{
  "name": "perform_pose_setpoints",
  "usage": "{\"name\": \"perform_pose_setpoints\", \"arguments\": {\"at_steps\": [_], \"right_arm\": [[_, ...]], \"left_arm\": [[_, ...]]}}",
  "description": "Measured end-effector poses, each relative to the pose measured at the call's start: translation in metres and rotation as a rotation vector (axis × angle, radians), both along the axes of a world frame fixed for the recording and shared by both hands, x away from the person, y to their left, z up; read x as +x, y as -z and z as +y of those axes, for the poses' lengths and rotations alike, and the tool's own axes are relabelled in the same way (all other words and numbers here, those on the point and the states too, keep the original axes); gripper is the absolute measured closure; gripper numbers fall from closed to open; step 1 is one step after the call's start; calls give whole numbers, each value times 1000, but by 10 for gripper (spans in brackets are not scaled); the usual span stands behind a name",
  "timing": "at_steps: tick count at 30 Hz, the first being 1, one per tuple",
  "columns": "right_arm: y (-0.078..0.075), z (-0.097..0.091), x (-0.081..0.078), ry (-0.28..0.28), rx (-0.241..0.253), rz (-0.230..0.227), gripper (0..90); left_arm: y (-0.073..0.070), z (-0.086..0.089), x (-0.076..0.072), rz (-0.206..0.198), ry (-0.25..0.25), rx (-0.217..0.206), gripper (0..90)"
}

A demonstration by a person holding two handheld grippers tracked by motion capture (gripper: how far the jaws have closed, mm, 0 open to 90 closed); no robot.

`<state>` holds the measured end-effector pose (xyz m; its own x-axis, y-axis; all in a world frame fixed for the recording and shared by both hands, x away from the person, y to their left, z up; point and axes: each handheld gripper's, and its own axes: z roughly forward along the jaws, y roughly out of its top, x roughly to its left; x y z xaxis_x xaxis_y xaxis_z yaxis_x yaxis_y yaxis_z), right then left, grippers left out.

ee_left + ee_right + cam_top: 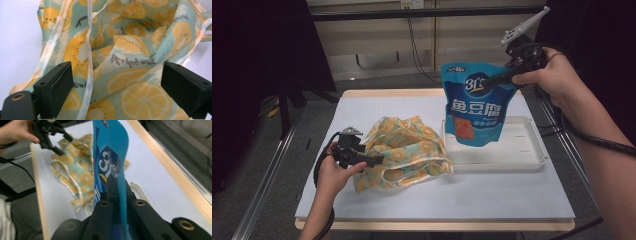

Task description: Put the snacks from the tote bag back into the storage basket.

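Pouch (476,102): blue, hanging upright, long axis vertical, printed face toward the camera, bottom edge over the tray (532,150) at 3 o'clock on the table (492,195). Bare table lies at 6 o'clock. Right gripper (490,82): jaws clamped flat on the pouch's upper edge. Bag (404,150): lemon-print, crumpled at 9 o'clock, touching the tray's left rim. Left gripper (374,160): jaws spread wide, at the bag's left edge, fabric between them ungripped.

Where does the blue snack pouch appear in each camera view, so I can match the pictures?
High view: blue snack pouch hangs upper right of centre, over the white tray, held by the right gripper.
Right gripper view: pouch rises at centre, clamped edge-on.
Left gripper view: not in it.
Shared landmark: the lemon-print cloth bag.
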<state>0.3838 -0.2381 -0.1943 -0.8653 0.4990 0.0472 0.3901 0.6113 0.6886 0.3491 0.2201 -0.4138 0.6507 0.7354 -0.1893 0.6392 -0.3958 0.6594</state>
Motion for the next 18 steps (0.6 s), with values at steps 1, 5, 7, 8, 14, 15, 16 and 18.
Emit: {"name": "perform_pose_setpoints", "arguments": {"at_steps": [1, 5, 7, 8, 14, 15, 16, 18], "right_arm": [[3, -3, 0, -3, -7, -4, 900], [15, -11, 2, -2, -9, -3, 900], [20, -13, 3, -1, -11, 5, 900], [23, -13, 4, -3, -12, 5, 900], [38, -10, 6, -18, -25, 7, 900], [41, -9, 6, -24, -25, 11, 900], [43, -8, 7, -35, -26, 10, 900], [48, -7, 7, -37, -25, 15, 900]], "left_arm": [[0, 0, 0, 6, 1, 1, 109], [1, 0, 0, 10, 1, 4, 108], [1, 0, 0, 8, -3, 8, 108], [0, 0, 0, 7, -3, 10, 108], [-1, 3, 0, -19, -29, 6, 111], [-2, 4, 0, -22, -26, 10, 111], [-2, 4, 0, -23, -27, 14, 112], [-2, 3, 0, -20, -20, 8, 112]]}}
